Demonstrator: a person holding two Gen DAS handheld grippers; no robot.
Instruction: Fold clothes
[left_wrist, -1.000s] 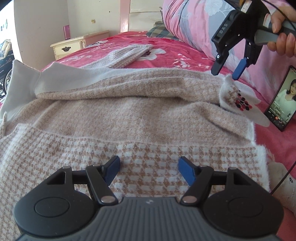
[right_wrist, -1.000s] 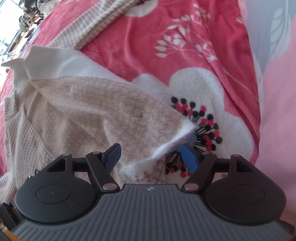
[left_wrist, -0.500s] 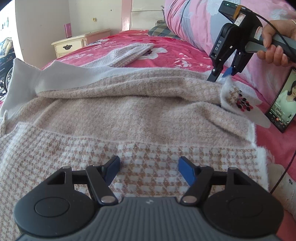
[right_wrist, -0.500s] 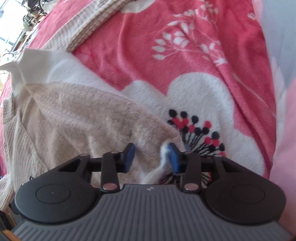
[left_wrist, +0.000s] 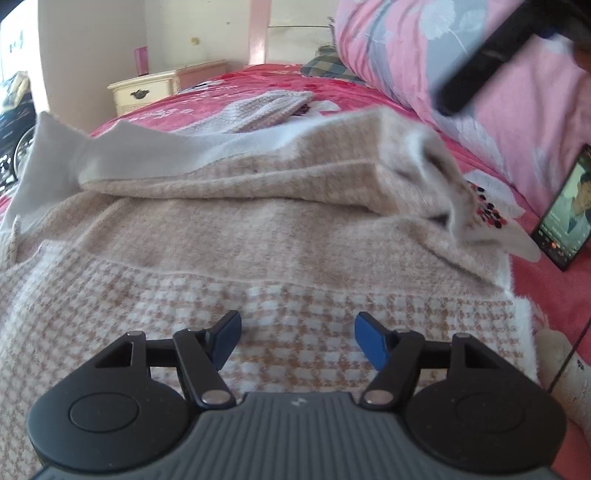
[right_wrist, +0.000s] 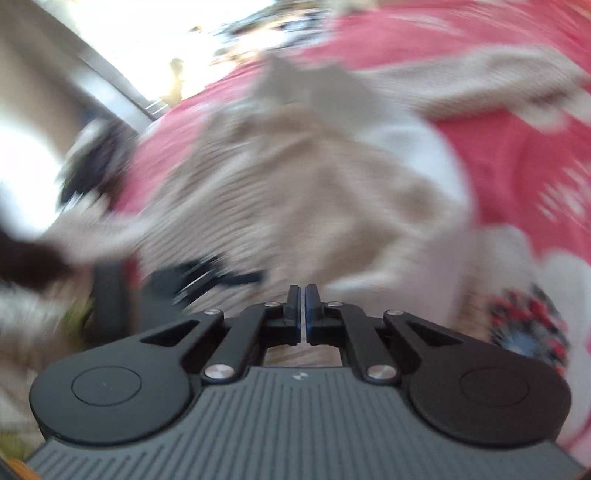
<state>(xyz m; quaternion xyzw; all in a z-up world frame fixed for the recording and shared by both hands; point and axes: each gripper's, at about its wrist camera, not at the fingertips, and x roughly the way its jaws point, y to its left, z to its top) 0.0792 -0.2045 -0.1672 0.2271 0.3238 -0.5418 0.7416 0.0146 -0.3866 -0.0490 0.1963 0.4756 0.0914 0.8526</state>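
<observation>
- Left gripper: blue pads set wide apart, nothing between them, poised low over the near checked band of the sweater.
- Sweater: beige knit with a white-and-tan houndstooth panel nearest the left wrist camera and a plainer beige band beyond; spread flat across the red floral bedspread, filling most of the left wrist view.
- Far edge of the sweater: raised off the bed in a long fold, pale grey-white lining showing on its left part, right-hand corner lifted highest and blurred.
- Right gripper: pads brought together with only a hairline slit between; no cloth plainly visible in that slit, so a pinch on the fabric impossible to confirm. In the left wrist view, seen only as a dark blurred bar at the upper right, its tip just beside the lifted corner.
- Right wrist view: heavily smeared; beige knit directly beyond the closed pads, white lining to the right of it, red bedspread behind.
- Flower print: white bloom with red and black dots on the bedspread, right of the sweater, partly exposed beside the raised corner.
- Folded knit piece: pale, lying on the bedspread beyond the sweater, apart from both grippers.
- Pink quilt: grey-leaf pattern, piled along the right side of the bed.
- Phone: screen lit, propped at the right edge, well clear of the sweater.
- Nightstand: cream, with a dark drawer pull, against the wall past the far-left side of the bed.
</observation>
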